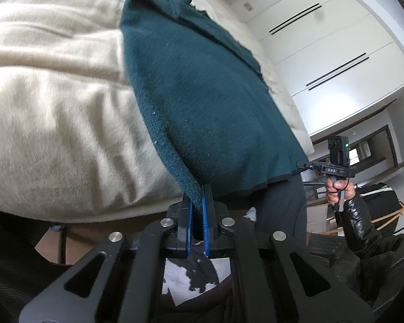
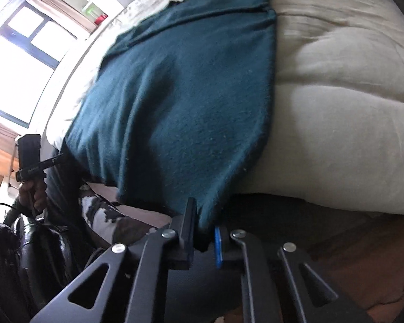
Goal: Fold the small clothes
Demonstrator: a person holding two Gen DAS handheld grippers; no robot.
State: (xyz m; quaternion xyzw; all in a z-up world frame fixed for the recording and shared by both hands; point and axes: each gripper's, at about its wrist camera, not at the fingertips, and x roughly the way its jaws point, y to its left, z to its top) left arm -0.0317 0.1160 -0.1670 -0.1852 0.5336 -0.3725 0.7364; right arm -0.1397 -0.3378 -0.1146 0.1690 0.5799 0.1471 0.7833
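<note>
Both grippers pinch the near hem corners of the teal sweater (image 1: 202, 94): left gripper (image 1: 198, 204) closed on one, right gripper (image 2: 204, 223) on the other; its length runs away up-frame over the bed (image 1: 54, 107).

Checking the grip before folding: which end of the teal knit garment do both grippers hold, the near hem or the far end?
The near hem: left gripper and right gripper each pinch a corner of the teal knit garment; its far end lies free on the cream duvet.
</note>
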